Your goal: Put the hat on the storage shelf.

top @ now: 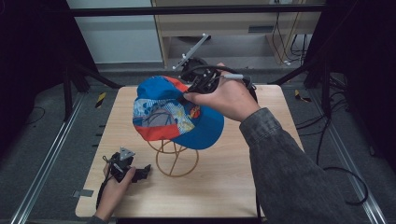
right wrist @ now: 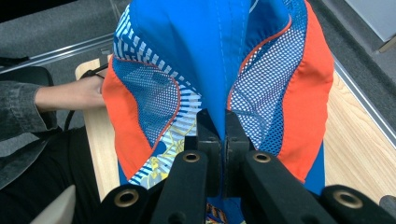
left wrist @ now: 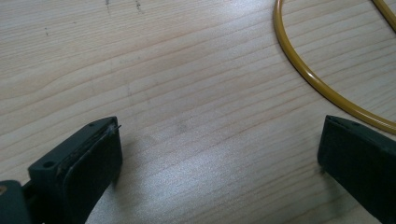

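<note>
A blue and orange cap (top: 175, 112) with mesh panels hangs above a yellow wire stand (top: 173, 156) at the middle of the wooden table (top: 224, 186). My right gripper (top: 198, 86) grips it from the far side. In the right gripper view its jaws are pressed together on a fold of the cap's blue cloth (right wrist: 219, 70), right gripper (right wrist: 222, 123). My left gripper (top: 140, 171) rests low on the table at the front left, just left of the stand's base ring (left wrist: 308, 74). Its jaws stand wide apart over bare wood, left gripper (left wrist: 219, 154), with nothing between them.
Black frame posts and metal rails (top: 46, 158) run along both sides of the table. Cables (top: 345, 182) lie on the floor at the right. A cabinet (top: 224, 28) stands behind the table. A person's sleeve (top: 285, 163) crosses the table's right front.
</note>
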`<state>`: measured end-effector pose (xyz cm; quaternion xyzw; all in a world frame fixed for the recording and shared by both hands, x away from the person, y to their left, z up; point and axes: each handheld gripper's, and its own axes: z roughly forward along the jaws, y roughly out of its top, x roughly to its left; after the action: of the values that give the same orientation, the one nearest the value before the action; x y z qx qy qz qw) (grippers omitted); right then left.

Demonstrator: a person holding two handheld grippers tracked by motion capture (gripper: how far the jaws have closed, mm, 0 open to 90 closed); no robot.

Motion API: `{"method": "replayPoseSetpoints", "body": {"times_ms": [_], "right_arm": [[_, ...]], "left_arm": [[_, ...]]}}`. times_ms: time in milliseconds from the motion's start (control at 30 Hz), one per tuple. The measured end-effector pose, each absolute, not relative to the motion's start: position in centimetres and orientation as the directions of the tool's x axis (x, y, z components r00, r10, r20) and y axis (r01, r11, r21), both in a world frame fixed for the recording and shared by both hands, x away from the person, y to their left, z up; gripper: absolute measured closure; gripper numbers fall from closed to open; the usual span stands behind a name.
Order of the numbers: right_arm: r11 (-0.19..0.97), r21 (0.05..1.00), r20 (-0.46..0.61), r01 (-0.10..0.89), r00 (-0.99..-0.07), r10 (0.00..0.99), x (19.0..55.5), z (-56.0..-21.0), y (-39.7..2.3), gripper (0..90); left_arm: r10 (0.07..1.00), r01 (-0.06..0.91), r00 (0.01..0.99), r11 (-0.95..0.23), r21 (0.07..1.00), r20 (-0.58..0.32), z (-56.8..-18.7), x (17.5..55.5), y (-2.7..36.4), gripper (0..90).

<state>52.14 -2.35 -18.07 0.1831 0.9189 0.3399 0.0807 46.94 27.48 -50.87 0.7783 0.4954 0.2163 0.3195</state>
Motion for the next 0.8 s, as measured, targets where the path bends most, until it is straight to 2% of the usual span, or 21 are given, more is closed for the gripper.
{"method": "replayPoseSetpoints", "body": {"times_ms": [800], "right_arm": [[0.754, 0.599, -0.043, 0.272, -0.928, 0.369, 52.7, -19.5, 0.5, 88.9]], "left_arm": [[0.906, 0.631, 0.422, -0.309, 0.712, 0.020, -50.9, 46.9, 27.4, 0.0]]}}
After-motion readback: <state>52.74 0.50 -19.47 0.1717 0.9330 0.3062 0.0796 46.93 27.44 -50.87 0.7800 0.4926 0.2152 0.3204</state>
